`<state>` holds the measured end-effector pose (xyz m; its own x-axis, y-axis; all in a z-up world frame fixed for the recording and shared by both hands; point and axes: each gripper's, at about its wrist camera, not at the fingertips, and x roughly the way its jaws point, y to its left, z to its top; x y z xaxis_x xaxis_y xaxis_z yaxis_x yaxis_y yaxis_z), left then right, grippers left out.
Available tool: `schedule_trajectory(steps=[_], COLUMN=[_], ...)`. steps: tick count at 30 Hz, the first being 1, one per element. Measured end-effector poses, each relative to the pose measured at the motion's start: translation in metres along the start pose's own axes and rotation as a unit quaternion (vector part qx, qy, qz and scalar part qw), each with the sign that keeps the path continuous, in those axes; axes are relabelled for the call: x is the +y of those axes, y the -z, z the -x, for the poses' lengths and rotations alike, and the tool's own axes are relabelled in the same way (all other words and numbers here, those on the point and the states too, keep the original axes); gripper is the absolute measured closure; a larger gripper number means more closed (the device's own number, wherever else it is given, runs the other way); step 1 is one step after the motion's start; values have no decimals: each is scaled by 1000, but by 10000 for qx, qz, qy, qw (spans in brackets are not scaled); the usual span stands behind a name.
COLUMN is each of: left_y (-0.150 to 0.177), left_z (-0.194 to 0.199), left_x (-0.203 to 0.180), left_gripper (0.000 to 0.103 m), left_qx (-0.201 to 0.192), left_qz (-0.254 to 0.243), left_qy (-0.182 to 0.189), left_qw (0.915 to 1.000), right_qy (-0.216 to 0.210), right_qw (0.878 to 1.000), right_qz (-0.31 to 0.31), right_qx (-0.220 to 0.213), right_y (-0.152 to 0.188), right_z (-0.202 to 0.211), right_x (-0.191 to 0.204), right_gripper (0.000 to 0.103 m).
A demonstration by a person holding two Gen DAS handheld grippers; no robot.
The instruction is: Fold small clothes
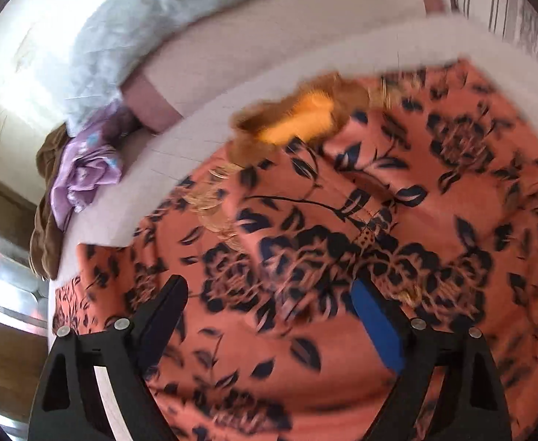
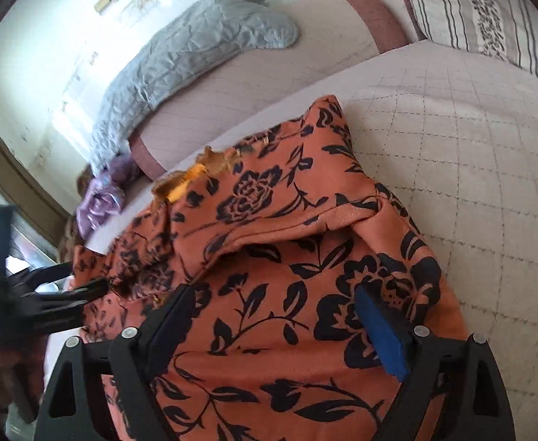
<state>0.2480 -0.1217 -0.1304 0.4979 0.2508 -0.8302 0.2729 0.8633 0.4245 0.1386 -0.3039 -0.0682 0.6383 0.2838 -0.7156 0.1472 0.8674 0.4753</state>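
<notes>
An orange-pink garment (image 1: 342, 202) with a dark floral print lies spread and partly folded on the bed. Its yellow-lined neck opening (image 1: 298, 117) points toward the far edge. My left gripper (image 1: 269, 281) is open just above the cloth, with nothing pinched between its pads; this view is blurred. In the right wrist view the same garment (image 2: 287, 220) has a folded flap across its middle. My right gripper (image 2: 276, 290) hovers open over its near part. The left gripper (image 2: 85, 294) shows blurred at the garment's left edge.
The bed has a pale quilted cover (image 2: 471, 147). A grey quilted blanket (image 2: 195, 47) lies along the far side, and a striped pillow (image 2: 471, 11) sits at the top right. A crumpled lilac cloth (image 2: 99, 198) and a brown cloth (image 1: 48, 228) lie at the left edge.
</notes>
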Motion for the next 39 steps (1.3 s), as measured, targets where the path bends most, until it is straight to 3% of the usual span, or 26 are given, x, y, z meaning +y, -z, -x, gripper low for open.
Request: schedule_trajectory(steps=[2,4,5,6,8,9,10,12,13,14,16,18,23,28,31,33,34,35,37,39], left_y=[-4,-5,-6,-4,13,26,53,88,95,105,108,107,104,101,100,99,99,99,98,96], left_z=[-20,-18,-16,-14,-7,-10,-22,-48,-56,-58,-55,-55,-56,-56,-57,-57,-56,-56,-56,-52], left_x=[-7,3,13,26,77,96,123,138,140,142,144,147,155,144,143,143,143,143,141,137], left_gripper=[16,36,81,95,95,94,90,85,85,85,80,73,72,73,73,73,72,70,60,50], left_qx=[214,62,38,-14,-351,-386,-305,94,207,46,-93,-99,-150,-177,-193,-202,-235,-247,-290,-343], left_qz=[-156,66,324,756,2168,2737,3630,4292,4319,4284,4073,4017,4035,3671,3575,3499,3442,3408,3328,3220], left_qy=[-69,157,271,426,915,1126,1559,1993,2069,2217,2285,2426,2387,2165,2172,2230,2241,2261,2291,2315], left_qw=[9996,9998,9991,9962,9713,9544,9182,8809,8776,8760,8842,8830,8832,9045,9081,9096,9114,9122,9143,9174], right_qy=[-55,-82,-112,-140,-157,-146,-141,-155,-150,-113,-134,-345,-828,-1864,-2255,-1323,-1251,-1331,-1251,-1735], right_qw=[10000,10000,9999,9999,9998,9999,9999,9998,9999,9999,9998,9987,9898,9636,9496,9647,9588,9573,9697,9655], right_qz=[-4,-39,-56,-72,-90,-84,-74,-79,-77,-76,-152,-364,-1142,-1797,-1908,-2043,-2349,-2390,-1920,-1675], right_qx=[3,29,10,-5,-15,-18,-21,-28,-17,13,57,79,223,672,1046,1004,993,936,851,979], right_y=[-2,0,0,1,3,3,4,4,4,4,1,-4,-24,-51,-61,-64,-64,-67,-77,-89], right_z=[-1,-5,-2,-4,-8,-8,-7,-5,-5,-4,0,6,7,-13,-41,-54,-55,-49,-39,-46], right_x=[1,-1,-4,-3,-2,-2,-2,-4,-4,-3,-2,-3,-14,-25,-33,-54,-64,-61,-41,-22], right_gripper=[13,12,13,13,13,13,13,13,13,13,13,12,12,12,13,31,36,34,24,20])
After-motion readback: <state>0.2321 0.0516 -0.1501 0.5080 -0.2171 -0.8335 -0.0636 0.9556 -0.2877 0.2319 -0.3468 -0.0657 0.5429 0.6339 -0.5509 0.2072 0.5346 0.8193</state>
